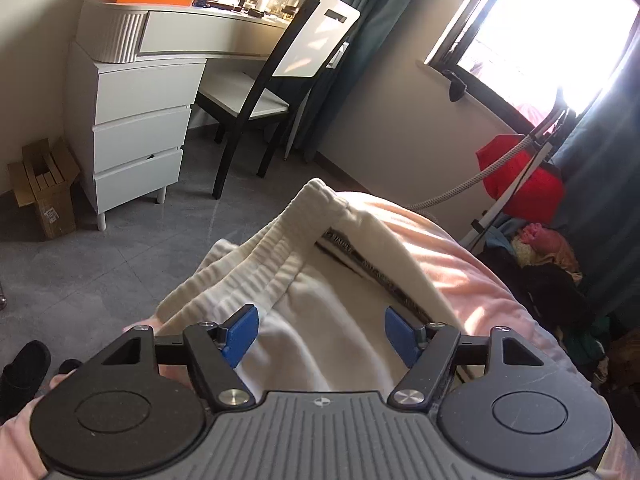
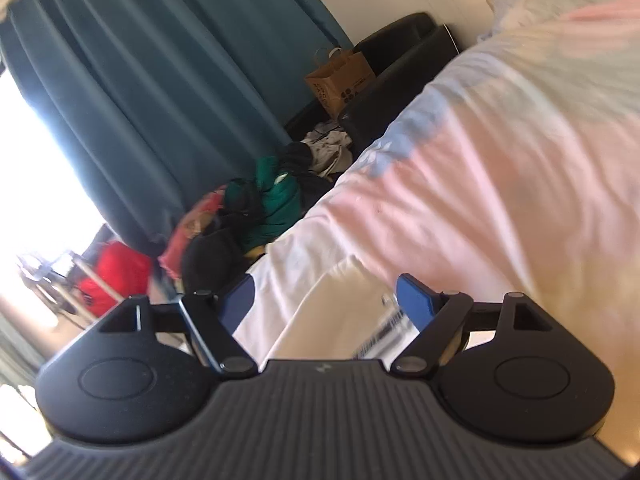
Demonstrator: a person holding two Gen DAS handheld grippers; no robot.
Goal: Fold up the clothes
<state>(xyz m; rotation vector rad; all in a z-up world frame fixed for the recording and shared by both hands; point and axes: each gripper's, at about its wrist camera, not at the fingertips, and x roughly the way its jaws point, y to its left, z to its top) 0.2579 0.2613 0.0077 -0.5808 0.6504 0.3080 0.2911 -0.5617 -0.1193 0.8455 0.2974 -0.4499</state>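
Cream pants (image 1: 304, 280) lie on the pink bed (image 1: 460, 256).
Left gripper (image 1: 322, 334) and right gripper (image 2: 326, 300) both hover wide apart over the pants, holding nothing; waistband points toward the dresser (image 1: 132, 120).

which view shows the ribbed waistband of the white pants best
The left wrist view: the white pants lie spread on the pink bedding, waistband ribs sharp and sunlit. The right wrist view is blurred and shows only a cream fabric corner, no waistband.
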